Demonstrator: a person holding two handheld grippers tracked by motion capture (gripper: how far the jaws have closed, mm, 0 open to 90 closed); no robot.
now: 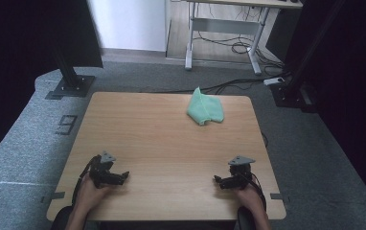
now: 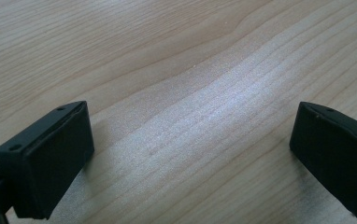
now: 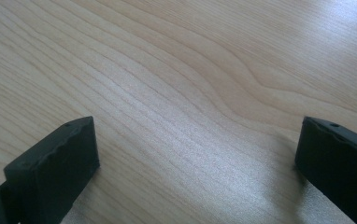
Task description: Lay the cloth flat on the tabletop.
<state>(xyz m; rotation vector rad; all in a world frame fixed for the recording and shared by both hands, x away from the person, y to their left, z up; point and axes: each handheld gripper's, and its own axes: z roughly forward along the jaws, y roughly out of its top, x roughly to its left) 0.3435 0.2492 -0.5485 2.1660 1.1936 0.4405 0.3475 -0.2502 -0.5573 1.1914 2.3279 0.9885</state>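
Both grippers, left (image 1: 123, 176) and right (image 1: 218, 180), rest wide apart-jawed and empty on the wooden table (image 1: 162, 143); a green cloth (image 1: 205, 109) lies far off (floor marking "9" (image 1: 66, 124) beside).

Grey carpet (image 1: 23, 143) covers the floor around the wooden table (image 1: 138, 129). At the top centre, a white wall panel (image 1: 131, 24) beside a desk frame (image 1: 224, 43) with cables (image 1: 238, 48) underneath. Dark curtains (image 1: 13, 52) close both upper corners.

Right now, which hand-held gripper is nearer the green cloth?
Right. The right hand-held gripper sits almost straight below the green cloth at the near edge; the left hand-held gripper is farther off diagonally.
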